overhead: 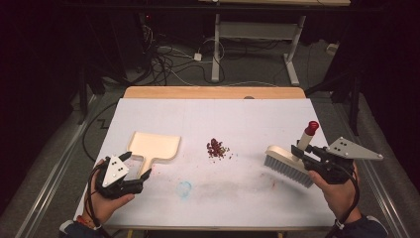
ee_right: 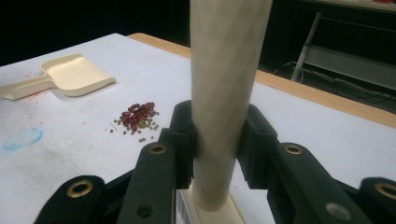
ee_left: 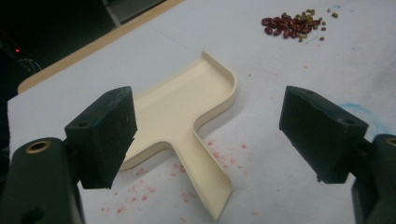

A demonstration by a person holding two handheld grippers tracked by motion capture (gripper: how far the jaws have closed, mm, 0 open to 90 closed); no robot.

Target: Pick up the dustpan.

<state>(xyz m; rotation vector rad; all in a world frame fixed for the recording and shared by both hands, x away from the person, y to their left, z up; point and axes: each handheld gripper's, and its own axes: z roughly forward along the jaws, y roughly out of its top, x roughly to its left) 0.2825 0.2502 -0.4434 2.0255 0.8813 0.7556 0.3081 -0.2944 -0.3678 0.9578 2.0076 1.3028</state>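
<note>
A cream dustpan [overhead: 153,147] lies flat at the table's left, its handle toward the near edge. My left gripper [overhead: 134,165] hovers just before that handle [ee_left: 205,179], jaws open, nothing between them. A small pile of red and green beans [overhead: 216,148] sits mid-table, also seen as beans [ee_left: 292,25] and beans [ee_right: 137,117]. At the right, my right gripper [overhead: 303,152] is shut on the cream handle [ee_right: 224,93] of a brush [overhead: 287,165] with grey bristles and a red cap [overhead: 311,127]. The brush rests with its bristles on the table, handle tilted up.
The white table cover [overhead: 247,114] has red stains near the dustpan and a faint blue ring [overhead: 184,188] near the front. A wooden edge [overhead: 213,92] runs along the far side. Cables and a desk frame [overhead: 257,39] lie on the floor beyond.
</note>
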